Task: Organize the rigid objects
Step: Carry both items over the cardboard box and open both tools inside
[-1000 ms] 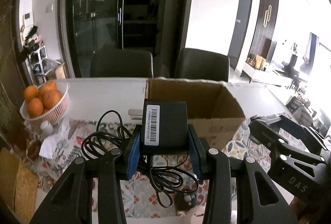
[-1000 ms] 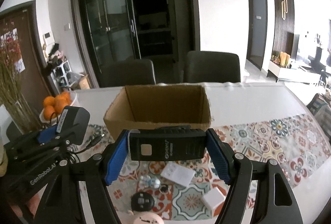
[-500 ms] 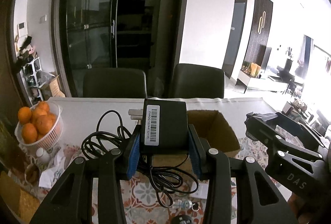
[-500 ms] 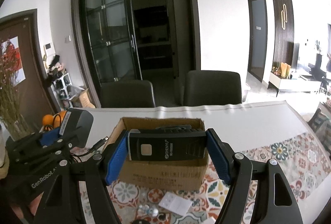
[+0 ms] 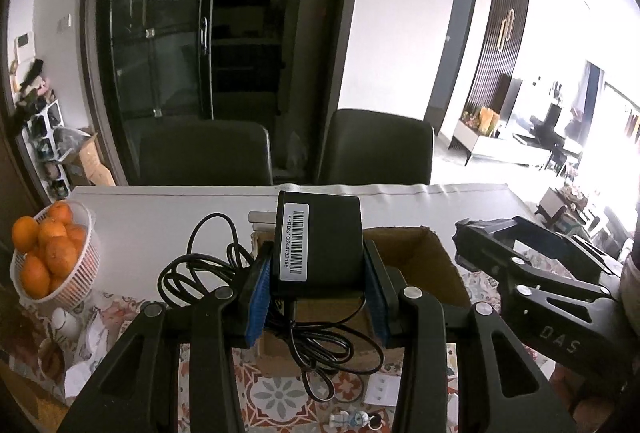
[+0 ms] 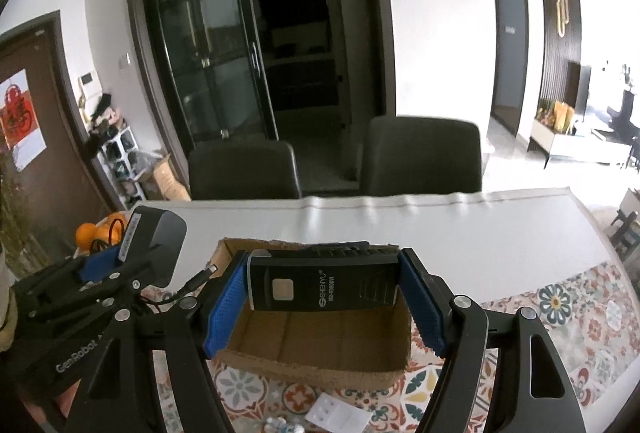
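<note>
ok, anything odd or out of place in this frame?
One thing: the power adapter in the left gripper trails a loose, tangled cable, loops hanging beside and below the gripper, over the cardboard box. It could snag. The right gripper's black device sits square.

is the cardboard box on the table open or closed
Open. In the right wrist view the cardboard box has no lid or flaps over its top; its bare brown inside shows.

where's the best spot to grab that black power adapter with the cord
Across the two flat sides of the power adapter, from behind and a little above, as the left hand-held gripper holds it now. The block's parallel faces seat flat on the blue pads, and the cord hangs free below, clear of the grip.
</note>
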`<action>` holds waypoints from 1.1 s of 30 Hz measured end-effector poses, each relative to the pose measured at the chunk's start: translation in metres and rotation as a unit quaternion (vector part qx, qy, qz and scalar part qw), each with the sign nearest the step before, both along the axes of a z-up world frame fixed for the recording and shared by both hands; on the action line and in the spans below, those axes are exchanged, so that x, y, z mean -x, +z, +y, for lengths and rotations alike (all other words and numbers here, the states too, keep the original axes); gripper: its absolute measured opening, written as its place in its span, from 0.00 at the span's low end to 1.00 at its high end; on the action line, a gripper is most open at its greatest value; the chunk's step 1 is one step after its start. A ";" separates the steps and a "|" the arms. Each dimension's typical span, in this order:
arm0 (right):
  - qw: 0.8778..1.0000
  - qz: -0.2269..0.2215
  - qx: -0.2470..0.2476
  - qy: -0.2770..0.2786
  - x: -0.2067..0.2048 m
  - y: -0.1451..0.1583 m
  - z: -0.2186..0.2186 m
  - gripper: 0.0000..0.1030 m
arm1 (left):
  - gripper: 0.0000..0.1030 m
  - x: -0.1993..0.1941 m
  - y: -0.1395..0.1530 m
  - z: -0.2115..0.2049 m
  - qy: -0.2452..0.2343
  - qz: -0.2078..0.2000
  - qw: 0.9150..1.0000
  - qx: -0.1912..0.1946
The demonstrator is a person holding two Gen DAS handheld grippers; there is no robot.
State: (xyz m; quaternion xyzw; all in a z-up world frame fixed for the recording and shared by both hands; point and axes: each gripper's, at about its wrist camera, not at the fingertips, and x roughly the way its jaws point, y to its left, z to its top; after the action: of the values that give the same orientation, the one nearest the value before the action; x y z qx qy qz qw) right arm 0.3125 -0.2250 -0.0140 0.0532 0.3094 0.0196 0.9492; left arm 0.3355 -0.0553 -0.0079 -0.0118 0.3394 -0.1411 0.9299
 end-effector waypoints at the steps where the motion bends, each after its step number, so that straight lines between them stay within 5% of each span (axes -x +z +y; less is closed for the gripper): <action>1: 1.000 0.012 -0.001 0.001 -0.008 -0.003 -0.002 0.72 | 0.40 -0.007 -0.003 -0.002 0.000 0.007 1.000 -0.004; 17: 0.987 0.159 0.002 0.032 -0.085 -0.066 -0.016 0.71 | 0.40 -0.073 -0.062 -0.025 -0.018 0.131 0.991 -0.031; 30: 0.973 0.224 -0.027 0.040 -0.106 -0.088 -0.024 0.73 | 0.43 -0.089 -0.071 -0.032 -0.028 0.173 0.984 -0.027; 33: 0.975 0.219 -0.023 0.030 -0.102 -0.084 -0.028 0.73 | 0.62 -0.084 -0.067 -0.032 -0.005 0.154 0.987 -0.050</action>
State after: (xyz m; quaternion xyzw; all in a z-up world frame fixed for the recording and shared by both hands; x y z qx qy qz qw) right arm 0.4146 -0.2526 -0.0983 0.0684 0.5104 0.0433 0.8561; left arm 0.4195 -0.0873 -0.0751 0.0152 0.4850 -0.1253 0.8653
